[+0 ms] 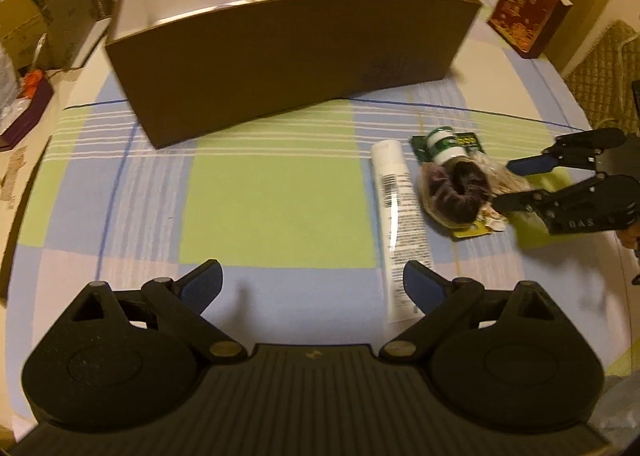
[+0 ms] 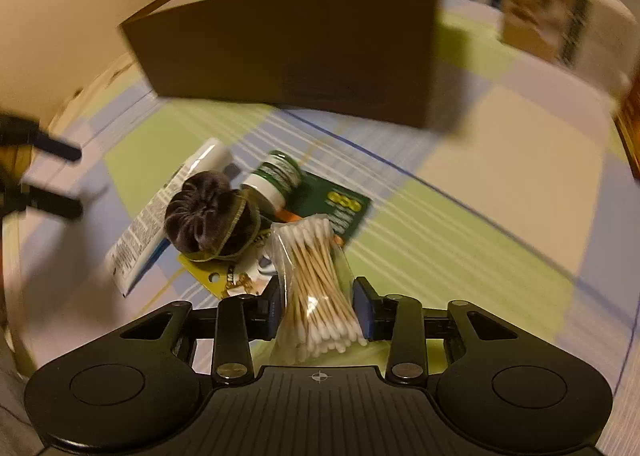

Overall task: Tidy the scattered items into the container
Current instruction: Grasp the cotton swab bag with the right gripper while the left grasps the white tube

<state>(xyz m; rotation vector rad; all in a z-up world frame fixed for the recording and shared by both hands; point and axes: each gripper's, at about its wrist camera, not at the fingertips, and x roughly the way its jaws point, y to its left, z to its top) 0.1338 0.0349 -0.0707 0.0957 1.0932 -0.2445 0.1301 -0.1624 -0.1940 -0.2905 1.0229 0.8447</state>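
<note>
Lying lengthwise from the table's near edge toward the brown box [image 1: 296,59], the white tube [image 1: 396,211] sits right of open checked cloth [image 1: 276,207]. Left gripper [image 1: 312,288]: jaws spread, empty, above that cloth. Beside the tube huddle a dark scrunchie [image 2: 208,215] and green-labelled bottle [image 2: 276,179]. Right gripper [image 2: 320,310]: jaws apparently pinching a clear bag of cotton swabs [image 2: 316,280], its sticks pointing boxward.
</note>
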